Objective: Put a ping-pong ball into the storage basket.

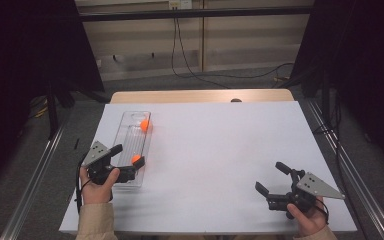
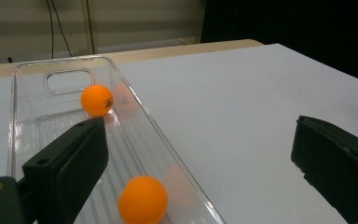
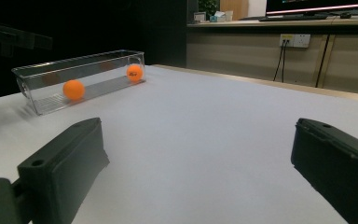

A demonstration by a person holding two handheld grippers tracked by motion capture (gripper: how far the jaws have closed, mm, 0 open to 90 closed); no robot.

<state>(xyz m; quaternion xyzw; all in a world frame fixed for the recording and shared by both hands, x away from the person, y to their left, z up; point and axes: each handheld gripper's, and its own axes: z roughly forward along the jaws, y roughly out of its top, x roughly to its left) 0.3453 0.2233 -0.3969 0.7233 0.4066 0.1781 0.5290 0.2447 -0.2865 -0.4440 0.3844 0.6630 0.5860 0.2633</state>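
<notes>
In the high view a clear plastic tray (image 1: 130, 120) lies lengthwise on the white table (image 1: 220, 150), toward 10 o'clock from the table's middle, its long axis running from about 7 o'clock to 1 o'clock. 2 orange balls sit inside it: the far ball (image 1: 145, 125) rests near the tray's far end against its right wall, and the near ball (image 1: 136, 159) lies toward the near end, also by the right wall. The left gripper (image 1: 129, 160) is held at the tray's near end, at about 8 o'clock on the table, with its jaws apart; 1 jaw stands over the tray and the other lies beyond the tray's right wall, so the wall and the near ball fall between them, and neither jaw can be seen touching the ball. In the left gripper view the near ball (image 2: 143, 199) sits low at about 6 o'clock, just beside the left jaw's pad, while the far ball (image 2: 97, 100) rests at 11 o'clock near the tray's handle cut-out; the tray (image 2: 32, 107) wall runs down the middle between the jaws. The right gripper (image 1: 272, 177) is held at about 4 o'clock on the table, well apart from the tray, with its jaws spread wide and nothing between them. In the right gripper view the tray (image 3: 37, 105) stands at 10 o'clock with both balls (image 3: 73, 89) showing through its wall.
</notes>
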